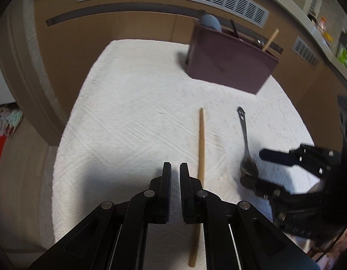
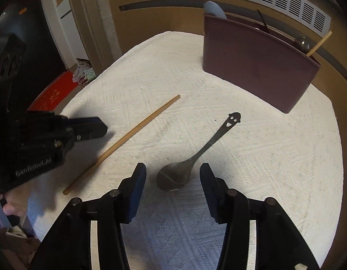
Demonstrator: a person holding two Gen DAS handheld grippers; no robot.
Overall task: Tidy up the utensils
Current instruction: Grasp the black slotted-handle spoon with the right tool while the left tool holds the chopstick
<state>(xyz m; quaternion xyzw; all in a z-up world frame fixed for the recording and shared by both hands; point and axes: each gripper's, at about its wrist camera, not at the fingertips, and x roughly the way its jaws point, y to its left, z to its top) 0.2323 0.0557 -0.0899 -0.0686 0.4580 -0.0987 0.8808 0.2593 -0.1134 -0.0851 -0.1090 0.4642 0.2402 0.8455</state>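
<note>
— Looking along your right gripper (image 2: 173,175), what do you have between its fingers?

— Your right fingers (image 2: 135,193) stand wide apart with nothing gripped. The bowl of the metal spoon (image 2: 195,156) lies on the white textured cloth (image 2: 274,157) in the gap between them, touching neither pad as far as the right wrist view shows. Its handle runs away from you toward the far right and ends in a cut-out smiling face.

— And your left?

— Your left gripper (image 1: 175,168) has its fingers nearly together — only a narrow slit shows between the pads — and nothing sits in that slit. The wooden chopstick (image 1: 202,148) lies flat on the cloth just beside the right-hand finger, passing under that finger's linkage. From the right wrist view, the same chopstick (image 2: 121,144) runs diagonally, with the left gripper's (image 2: 99,128) tip hovering near its middle; whether it touches the stick, you cannot tell.

— Where does everything belong?

— The maroon utensil holder (image 2: 256,67) stands upright at the far side of the cloth, well apart from both grippers. A second chopstick (image 2: 319,43) leans out of its right end, beside a rounded metal utensil end (image 2: 303,42). A pale blue rounded piece (image 2: 215,9) pokes up at its left end, and a thin dark handle (image 2: 262,20) rises near the middle. In the left wrist view the holder (image 1: 229,63) sits at the far right, the spoon (image 1: 246,148) lying nearer, by your right gripper (image 1: 256,166).
</note>
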